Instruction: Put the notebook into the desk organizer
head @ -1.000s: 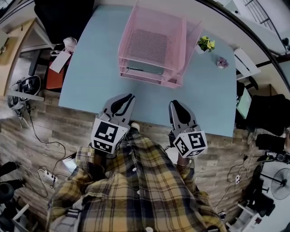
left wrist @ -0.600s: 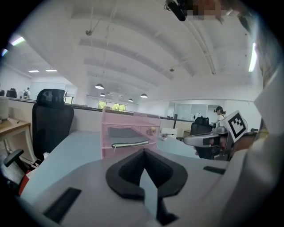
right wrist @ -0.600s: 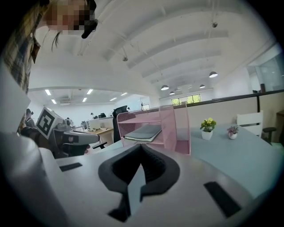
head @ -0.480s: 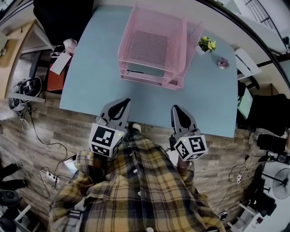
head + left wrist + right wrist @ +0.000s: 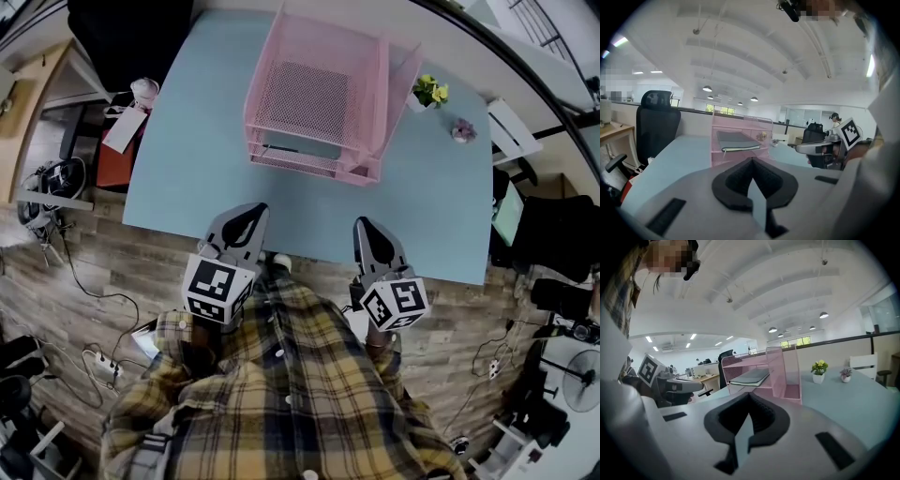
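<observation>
A pink mesh desk organizer stands at the far middle of the light blue table. A grey notebook lies flat on its middle shelf; it shows in the left gripper view as the notebook and in the right gripper view as the notebook. My left gripper hangs over the table's near edge, shut and empty. My right gripper is beside it at the same edge, also shut with nothing in it. Both point at the organizer from well short of it.
A small pot with yellow flowers and a smaller purple plant stand to the right of the organizer. A black chair is off the table's far left corner. Cables and a power strip lie on the wooden floor.
Both grippers' jaws have closed from a slight opening. Both drew back a little toward the near edge of the table. The notebook has stayed on its shelf.
</observation>
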